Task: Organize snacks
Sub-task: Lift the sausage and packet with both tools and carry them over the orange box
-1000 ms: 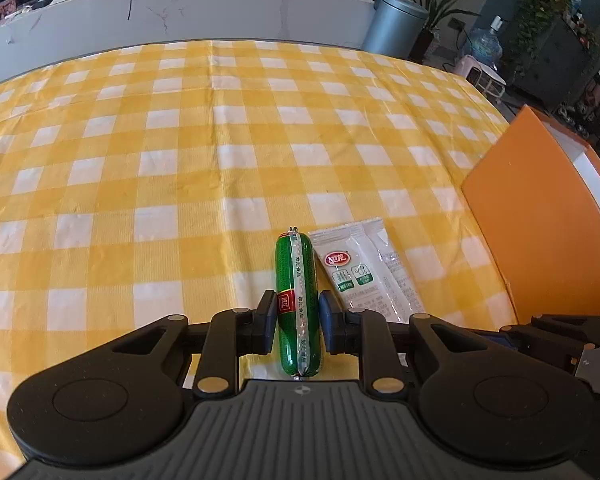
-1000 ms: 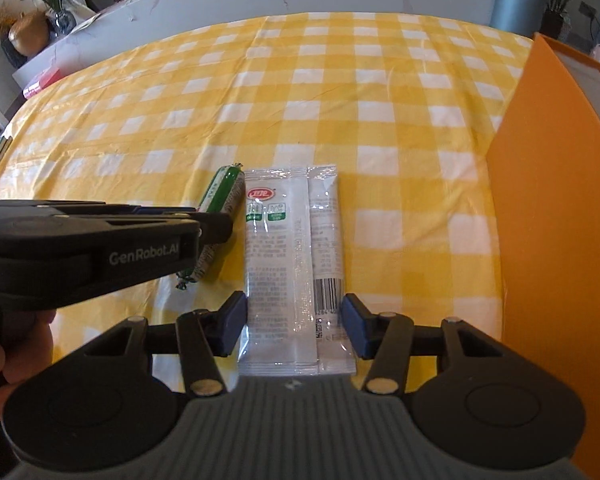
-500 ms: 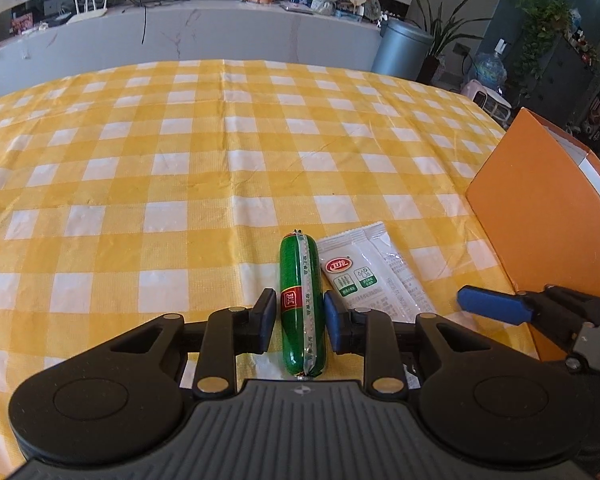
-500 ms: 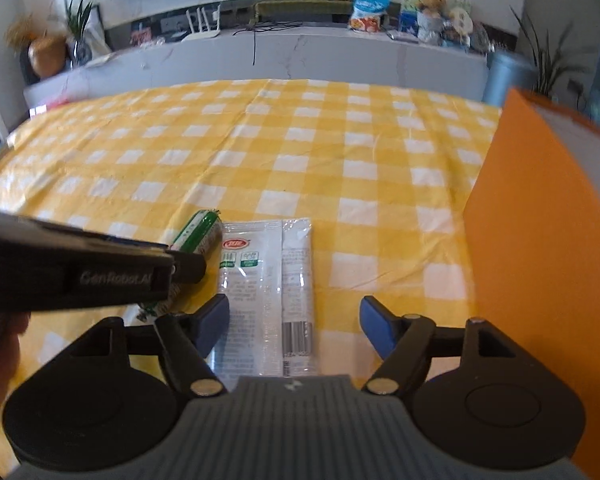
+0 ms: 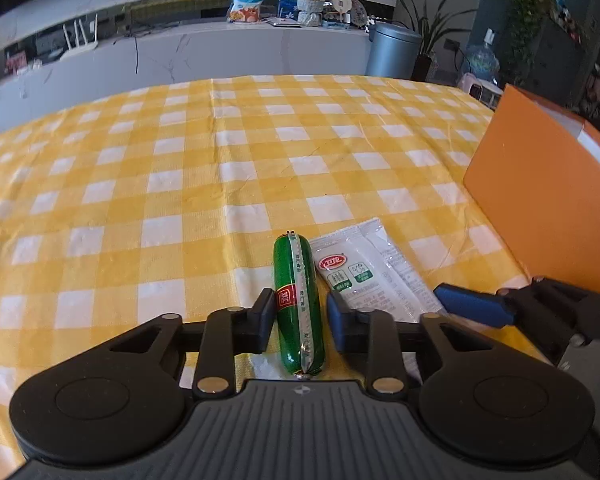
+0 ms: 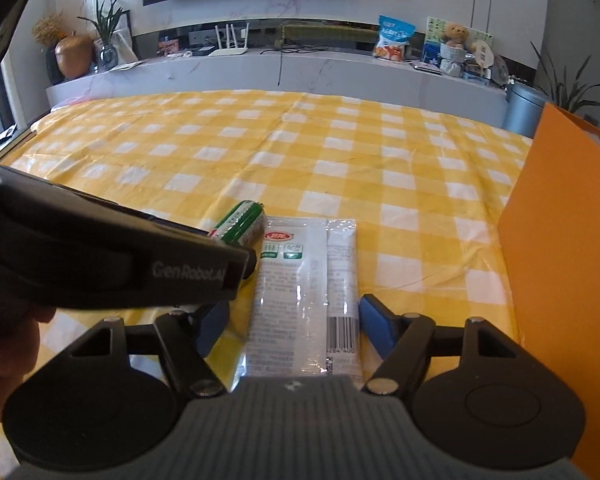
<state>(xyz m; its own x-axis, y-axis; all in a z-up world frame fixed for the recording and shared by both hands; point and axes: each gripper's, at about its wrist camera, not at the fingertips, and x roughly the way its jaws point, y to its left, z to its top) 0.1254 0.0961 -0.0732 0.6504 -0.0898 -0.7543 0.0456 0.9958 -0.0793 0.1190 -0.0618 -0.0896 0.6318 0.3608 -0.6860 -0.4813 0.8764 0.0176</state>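
A green sausage [image 5: 298, 304] lies on the yellow checked tablecloth [image 5: 180, 200], lengthwise between the pads of my left gripper [image 5: 300, 316], which is shut on it. Just right of it lies a white snack packet [image 5: 364, 280] with a red logo. In the right wrist view that white packet [image 6: 304, 280] lies between the blue pads of my right gripper [image 6: 294, 328]. Its jaws are closing but stand apart from the packet's edges. The left gripper's black body [image 6: 140, 264] crosses that view and hides most of the sausage [image 6: 242, 224].
An orange box [image 5: 540, 208] stands on the table's right side, close to the packet, and its wall [image 6: 564, 240] fills the right edge of the right wrist view. A hand [image 6: 8, 344] holds the left gripper. Behind the table runs a white counter [image 6: 300, 68].
The right jaws have spread off the white packet, then drawn in slightly. A blue right finger has come into the left wrist view. Both views have tipped up, showing more of the room.
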